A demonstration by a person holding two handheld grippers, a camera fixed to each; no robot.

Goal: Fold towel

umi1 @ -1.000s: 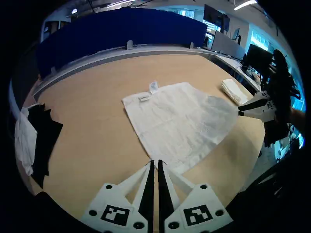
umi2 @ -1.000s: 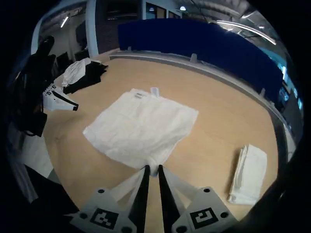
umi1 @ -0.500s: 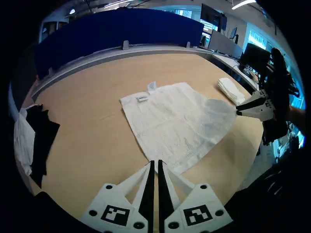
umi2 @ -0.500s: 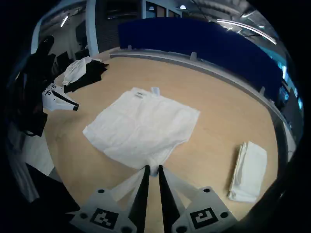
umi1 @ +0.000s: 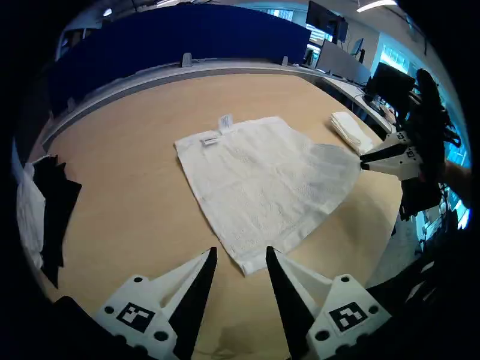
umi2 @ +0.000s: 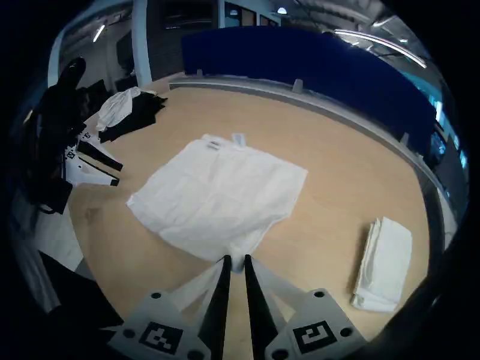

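2 fingers [umi1: 200, 281] apart — 2 pinching towel [umi1: 264, 180]

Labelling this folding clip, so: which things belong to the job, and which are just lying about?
Job: spread towel; right claw, pinching its corner; left claw, open at another corner.
Lying about: folded towel; black and white clothes pile; blue partition.

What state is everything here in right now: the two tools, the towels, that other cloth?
left tool: open, a towel corner between its fingers, not gripped.
right tool: shut on another corner of the towel.
towel: unfolded, spread flat on the table.
second towel: folded, lying apart near the table edge.
black and white cloths: heaped and crumpled.
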